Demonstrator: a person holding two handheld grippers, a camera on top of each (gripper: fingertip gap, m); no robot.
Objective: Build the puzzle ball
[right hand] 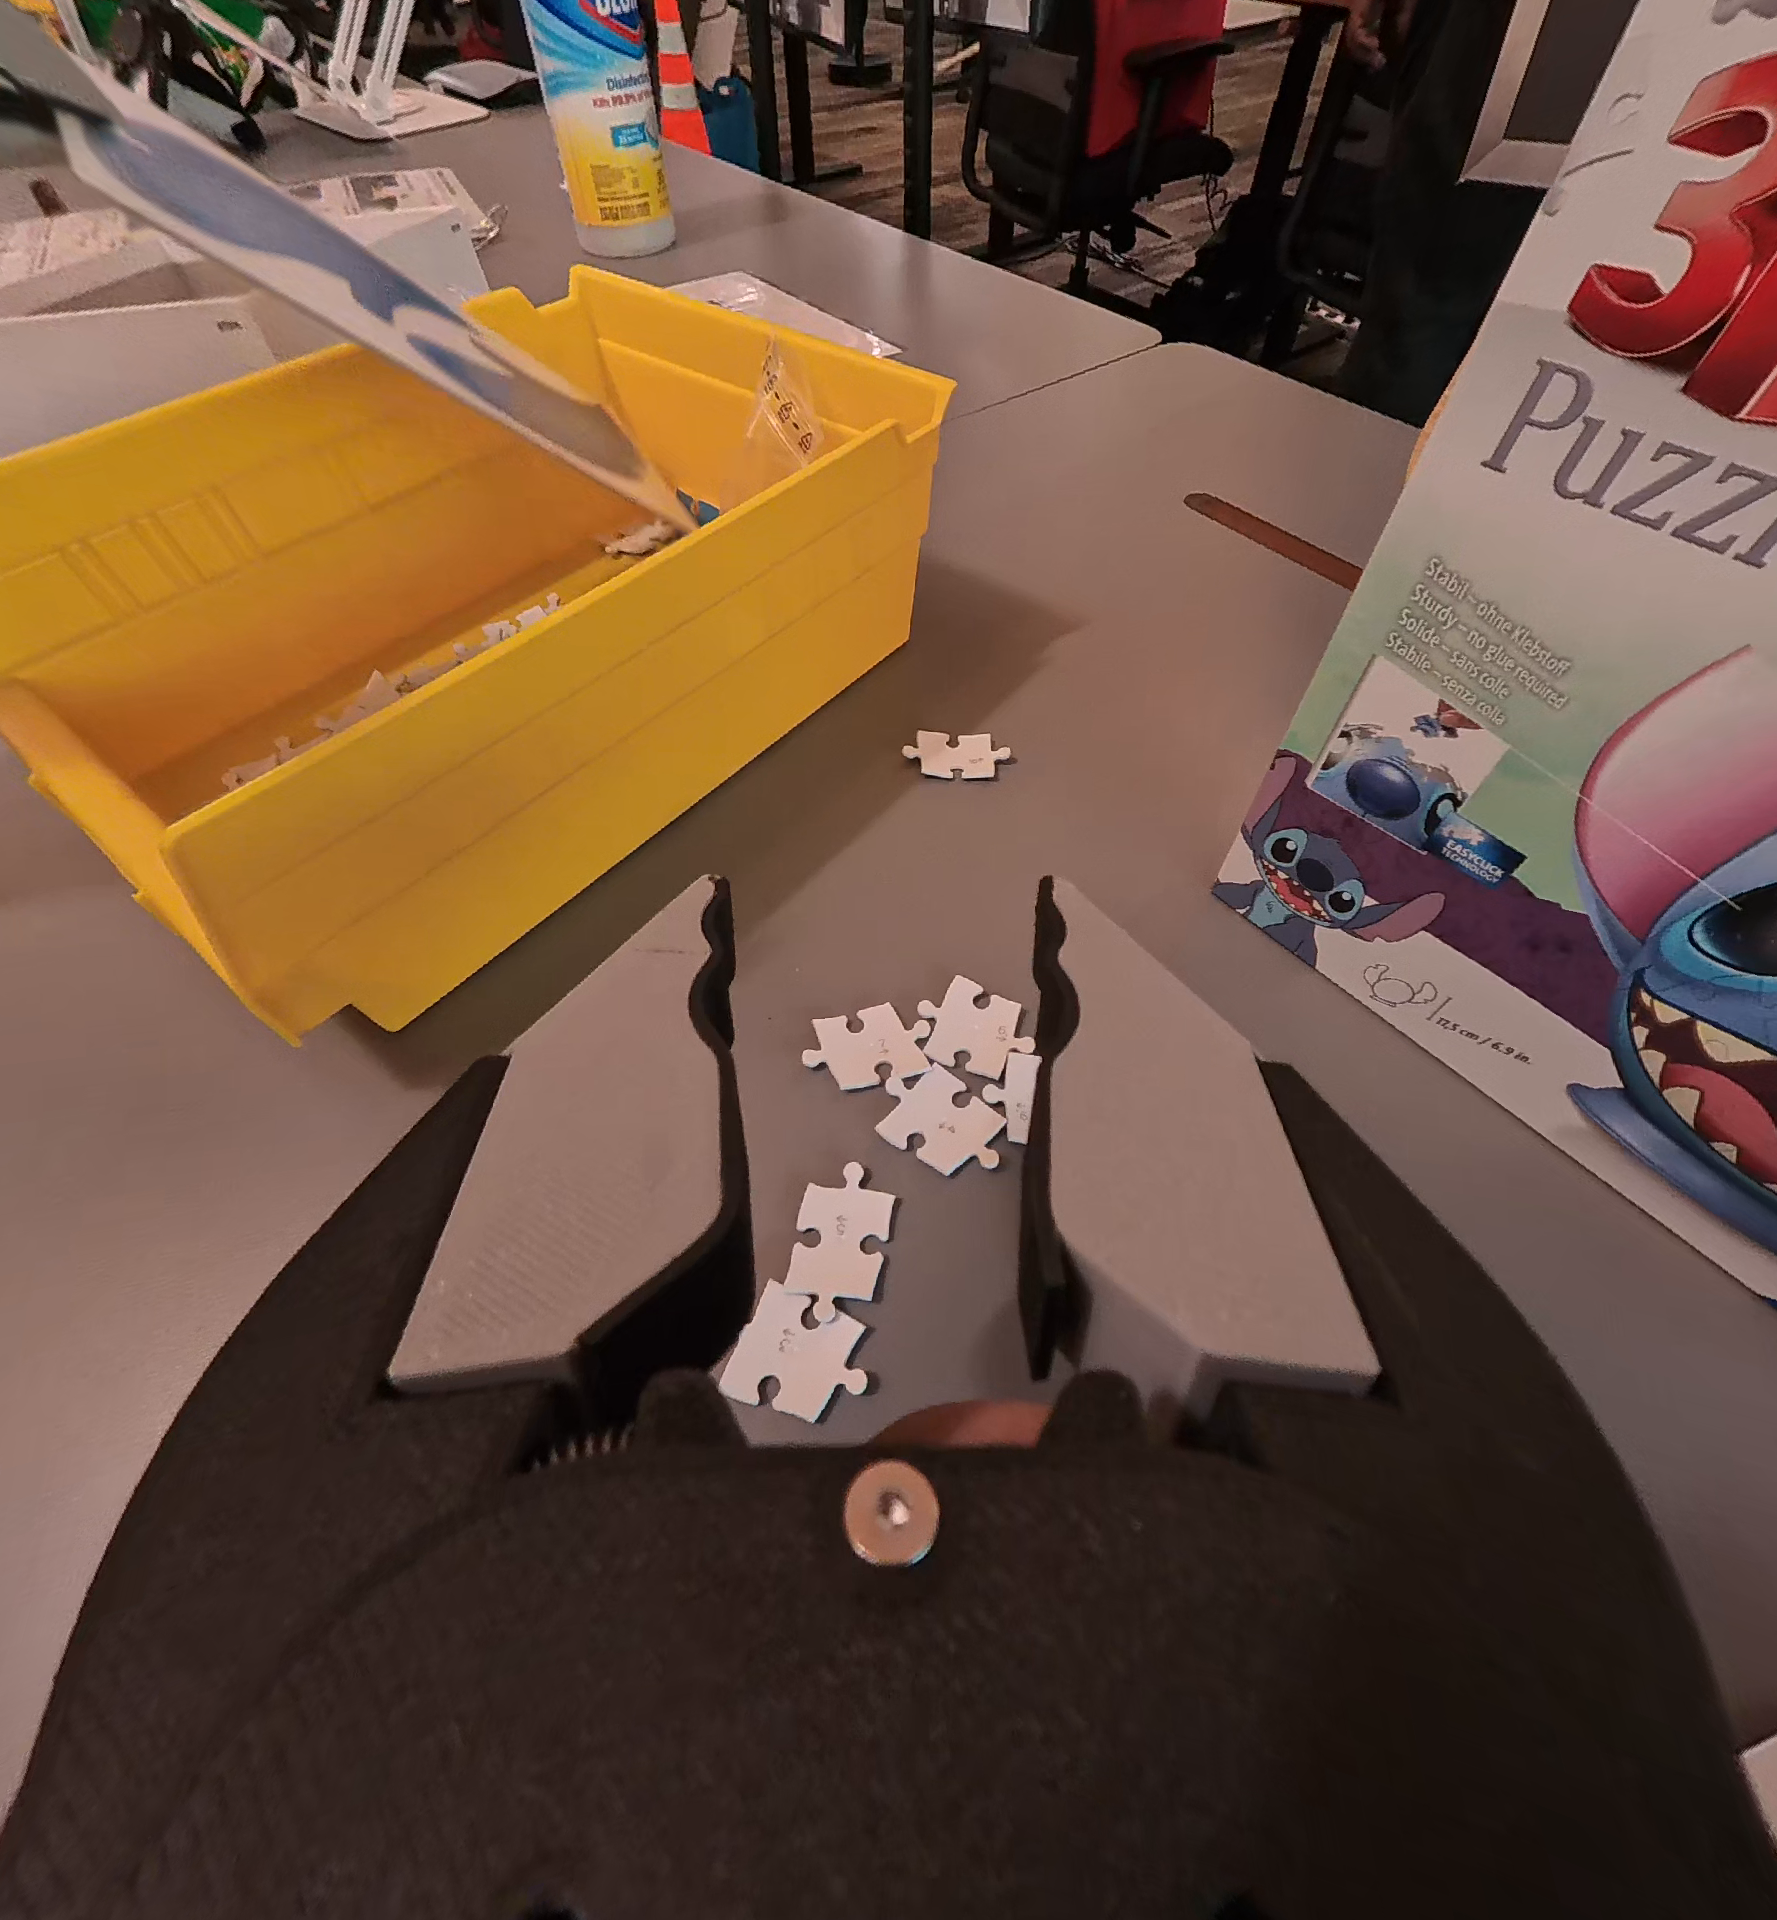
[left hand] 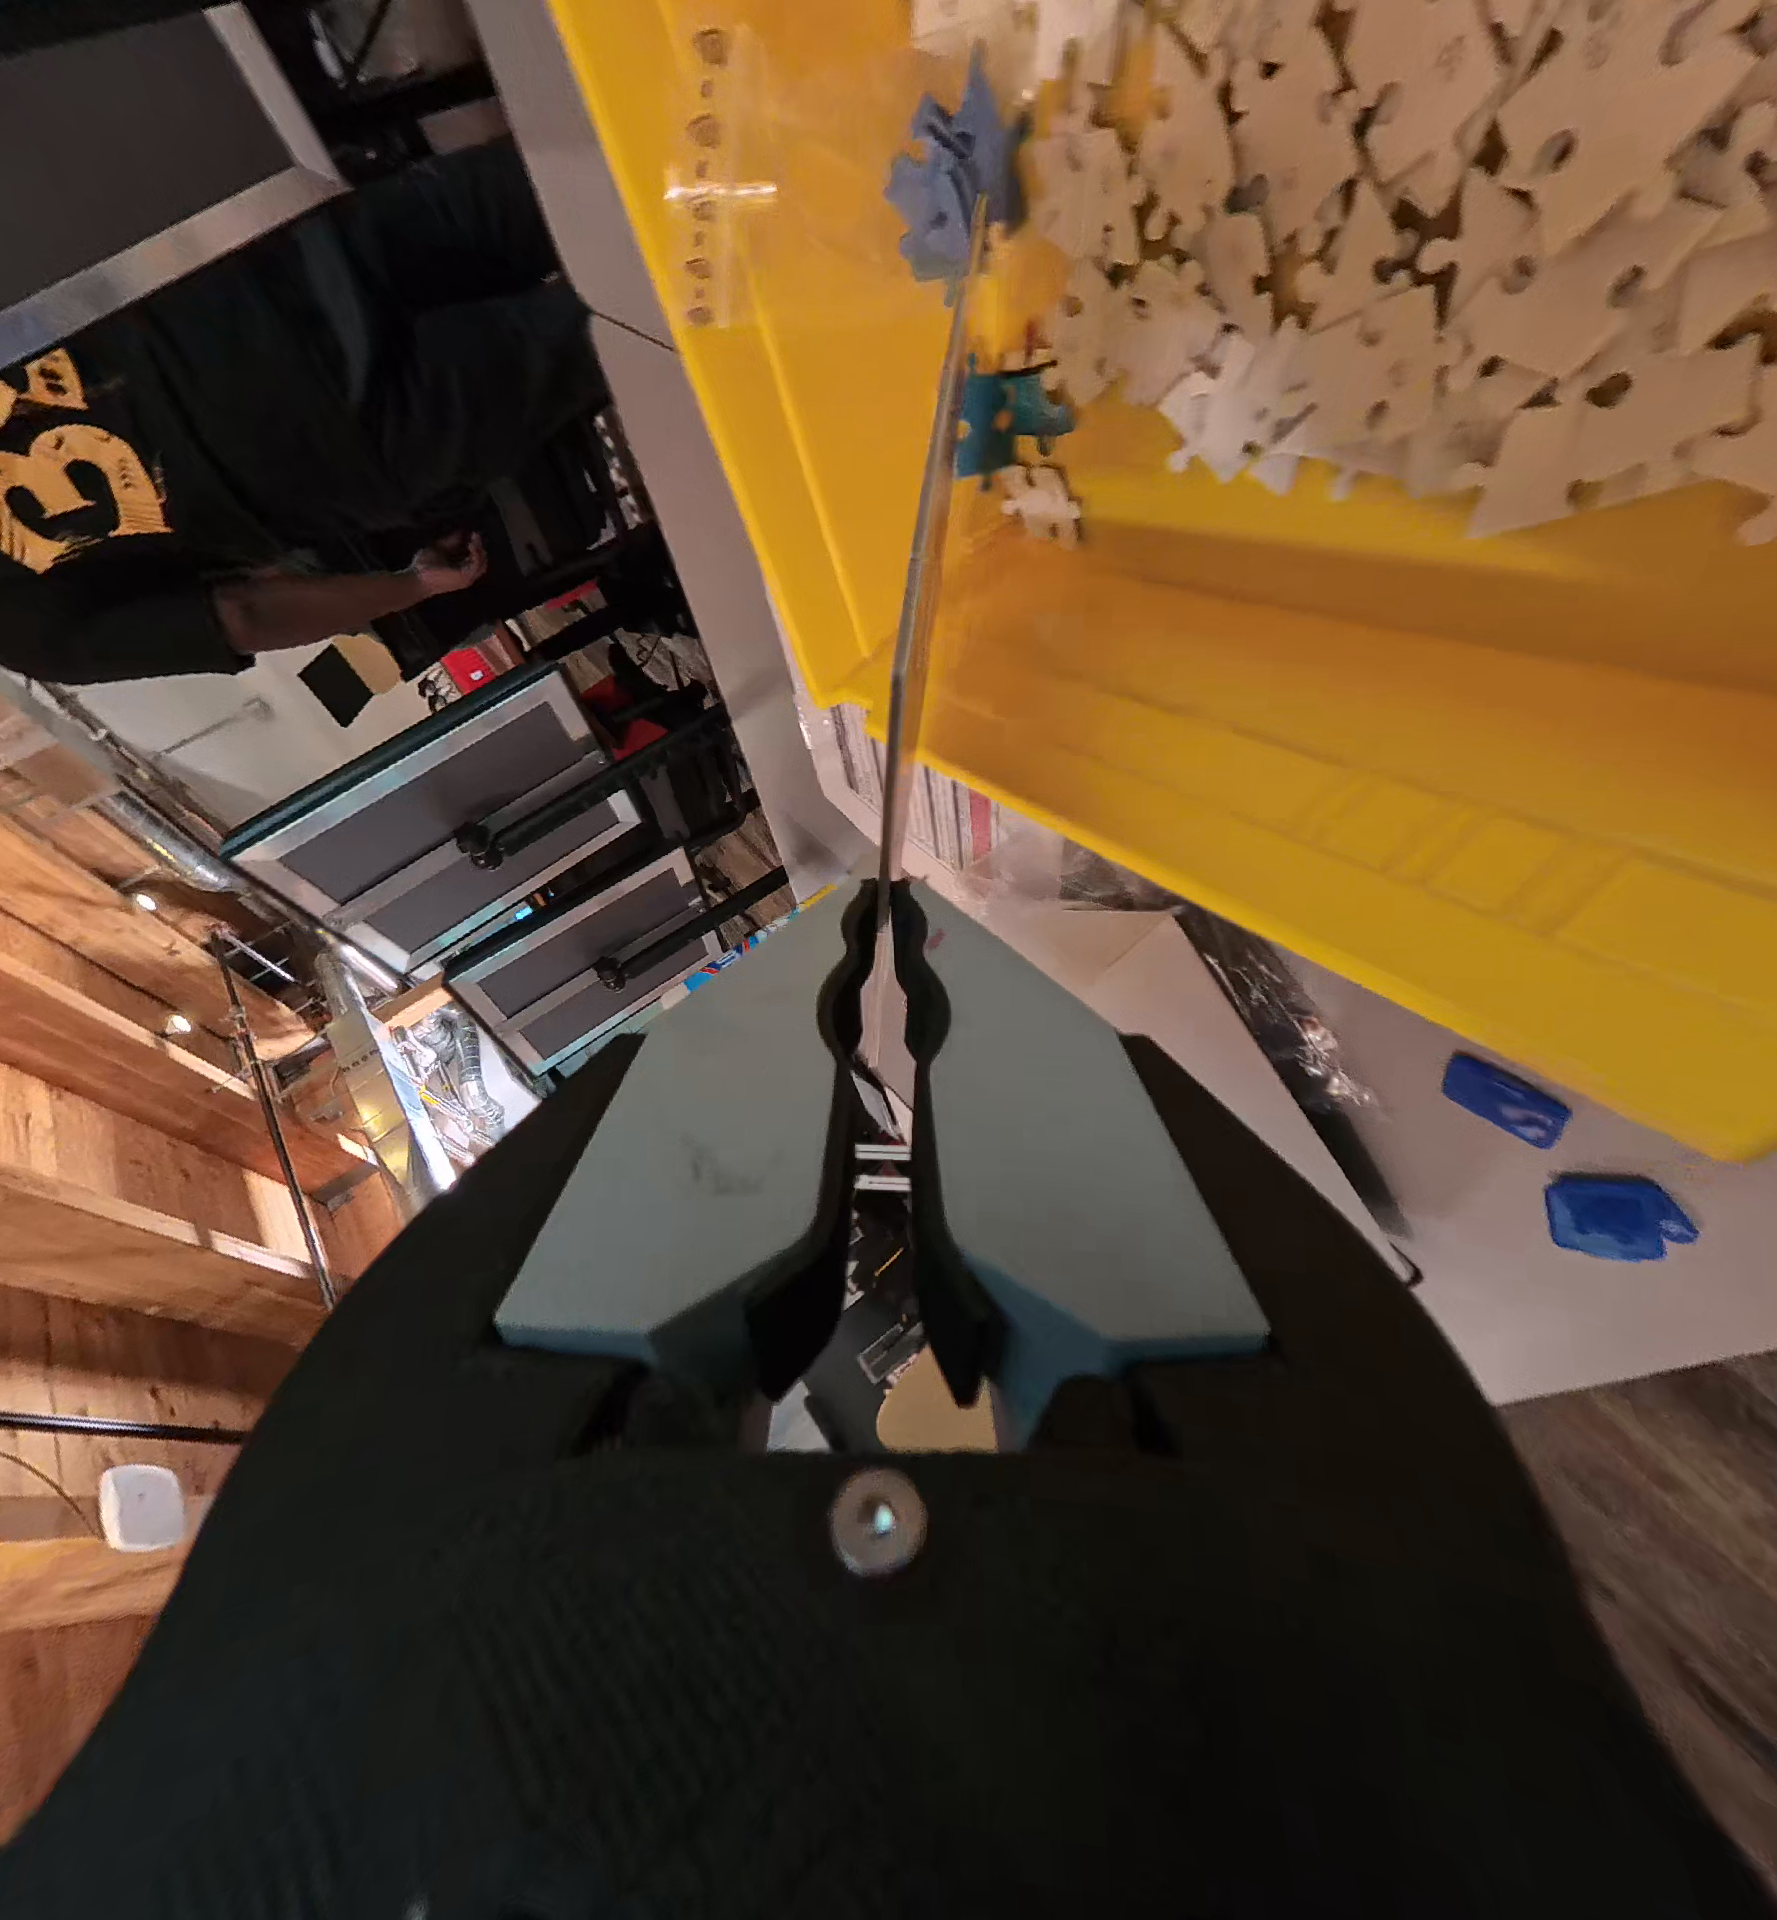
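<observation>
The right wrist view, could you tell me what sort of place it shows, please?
Probably a shared office or lab workspace: grey tables pushed together, office chairs at more desks behind, and a traffic cone on the wooden floor. A disinfectant wipes canister stands near the yellow bin.

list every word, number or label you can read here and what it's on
I won't copy writing out; these bear it.
Puzzle box: large red and grey print, smaller lines.
Wipes canister: brand label, fine print blurred.
White puzzle pieces on the table: marks too small.
Clear bag in the yellow bin: too small.
Person's black shirt: yellow print, cut off.
Blue-and-white card in the left gripper: none legible.
</observation>
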